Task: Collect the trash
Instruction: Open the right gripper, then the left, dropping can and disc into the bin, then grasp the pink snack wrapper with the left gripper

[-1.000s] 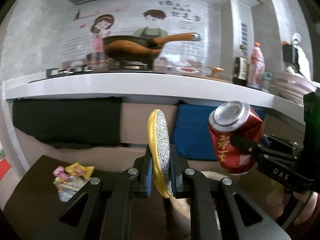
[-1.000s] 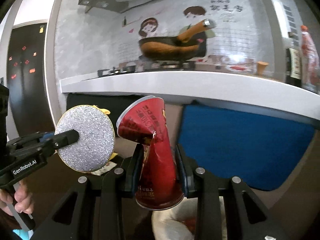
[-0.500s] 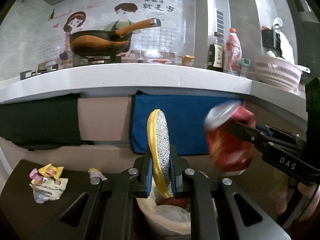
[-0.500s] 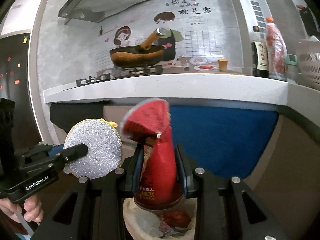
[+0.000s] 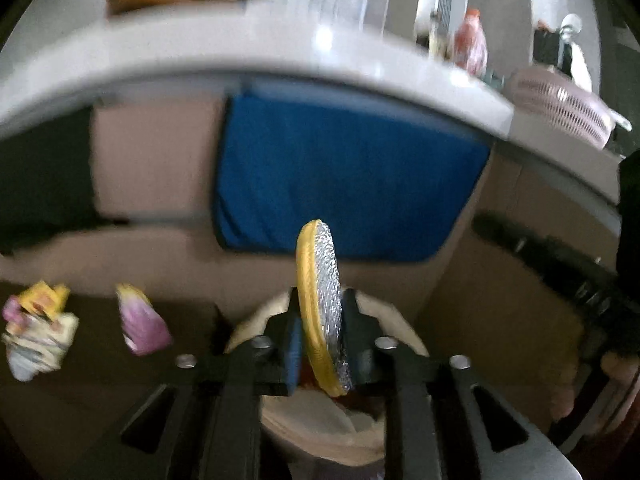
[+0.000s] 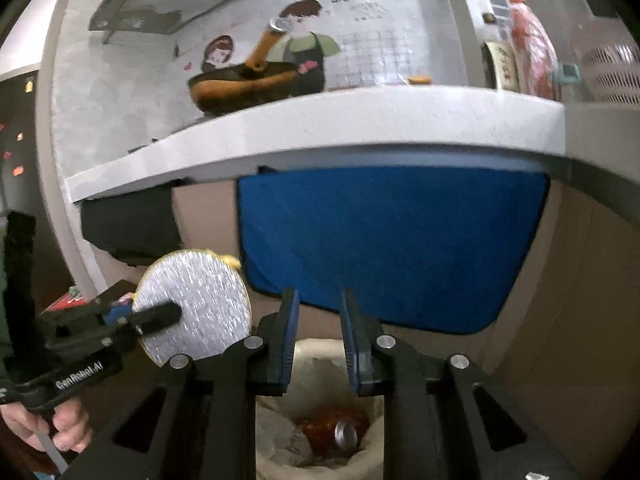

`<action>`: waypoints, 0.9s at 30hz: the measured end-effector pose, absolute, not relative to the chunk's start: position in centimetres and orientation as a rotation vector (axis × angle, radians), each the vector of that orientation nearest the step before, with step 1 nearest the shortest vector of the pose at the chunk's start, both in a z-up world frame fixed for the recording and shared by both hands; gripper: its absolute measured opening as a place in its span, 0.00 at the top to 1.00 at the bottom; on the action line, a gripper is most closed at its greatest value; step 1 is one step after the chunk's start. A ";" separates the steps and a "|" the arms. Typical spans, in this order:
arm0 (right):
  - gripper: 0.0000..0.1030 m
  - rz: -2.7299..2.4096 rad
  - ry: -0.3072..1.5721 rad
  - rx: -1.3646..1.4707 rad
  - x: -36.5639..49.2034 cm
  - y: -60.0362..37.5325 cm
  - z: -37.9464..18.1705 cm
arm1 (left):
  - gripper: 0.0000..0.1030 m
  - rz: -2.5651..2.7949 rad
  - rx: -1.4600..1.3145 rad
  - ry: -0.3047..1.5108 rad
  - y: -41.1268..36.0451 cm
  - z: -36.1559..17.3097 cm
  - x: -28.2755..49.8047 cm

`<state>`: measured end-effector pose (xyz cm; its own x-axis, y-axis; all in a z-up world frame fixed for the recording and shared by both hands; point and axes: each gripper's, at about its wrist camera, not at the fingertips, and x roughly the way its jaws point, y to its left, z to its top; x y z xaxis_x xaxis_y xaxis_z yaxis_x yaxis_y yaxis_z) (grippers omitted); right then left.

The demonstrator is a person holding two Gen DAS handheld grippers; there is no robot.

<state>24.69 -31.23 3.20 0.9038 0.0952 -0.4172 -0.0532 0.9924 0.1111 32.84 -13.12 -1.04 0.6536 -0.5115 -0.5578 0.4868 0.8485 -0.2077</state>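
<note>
My left gripper (image 5: 320, 340) is shut on a round scouring pad (image 5: 320, 280), yellow on one side and silver on the other, held on edge above a bin with a pale liner (image 5: 320, 424). The pad also shows in the right wrist view (image 6: 200, 300). My right gripper (image 6: 318, 340) is open and empty above the same bin (image 6: 280, 440). A crushed red can (image 6: 340, 430) lies inside the bin. Loose wrappers (image 5: 36, 332) and a pink wrapper (image 5: 142, 320) lie on the dark floor at the left.
A white countertop (image 6: 320, 128) runs overhead, with a wok (image 6: 248, 84), bottles (image 6: 532, 40) and a pink colander (image 5: 560, 108) on it. A blue cloth (image 6: 392, 248) and a black cloth (image 6: 128, 224) hang under its edge. Brown cabinet fronts stand behind.
My right gripper has opened and the red can has dropped into the bin. Both grippers have moved lower over the bin; the left still holds the pad.
</note>
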 end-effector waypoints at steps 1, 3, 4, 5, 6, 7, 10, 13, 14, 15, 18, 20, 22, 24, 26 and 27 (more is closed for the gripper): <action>0.79 0.065 0.442 0.106 24.8 -31.5 3.0 | 0.51 -0.576 -0.053 0.666 -13.1 -1.6 33.3; 0.75 0.043 0.450 0.106 25.0 -31.7 2.7 | 0.49 -0.611 -0.098 0.689 -12.7 -2.5 33.9; 0.73 0.034 0.452 0.106 24.9 -31.8 2.4 | 0.49 -0.609 -0.105 0.696 -12.5 -2.7 34.0; 0.72 0.028 0.457 0.106 24.8 -31.9 2.1 | 0.49 -0.594 -0.115 0.703 -12.2 -2.8 34.2; 0.72 0.024 0.463 0.107 24.8 -32.0 1.9 | 0.49 -0.578 -0.126 0.707 -11.7 -2.9 34.4; 0.72 0.020 0.470 0.109 24.8 -32.0 1.6 | 0.49 -0.550 -0.143 0.713 -11.0 -3.0 34.6; 0.72 0.018 0.489 0.129 24.8 -32.2 0.8 | 0.49 -0.479 -0.175 0.725 -8.9 -3.3 34.9; 0.72 0.020 0.502 0.137 24.9 -31.9 0.2 | 0.49 -0.410 -0.175 0.726 -6.6 -4.0 35.1; 0.72 0.024 0.506 0.138 24.8 -31.7 -0.1 | 0.49 -0.393 -0.175 0.728 -5.9 -4.2 35.1; 0.72 0.026 0.510 0.140 24.9 -31.7 -0.2 | 0.49 -0.378 -0.179 0.731 -5.0 -4.5 35.3; 0.72 0.042 0.528 0.156 24.9 -31.1 -1.1 | 0.49 -0.325 -0.221 0.742 -2.3 -5.7 36.0; 0.72 0.072 0.547 0.169 25.0 -30.5 -1.8 | 0.49 -0.298 -0.268 0.746 -0.5 -6.8 37.1; 0.72 0.091 0.568 0.176 25.0 -30.0 -2.6 | 0.49 -0.285 -0.296 0.776 0.4 -8.0 38.6; 0.72 0.092 0.584 0.166 24.7 -29.3 -3.6 | 0.49 -0.267 -0.326 0.818 1.2 -9.2 40.5; 0.72 0.087 0.587 0.142 24.2 -28.5 -4.6 | 0.48 -0.208 -0.370 0.844 2.0 -10.3 42.6; 0.72 0.086 0.588 0.136 24.1 -28.3 -4.8 | 0.47 -0.174 -0.403 0.853 2.4 -10.9 43.8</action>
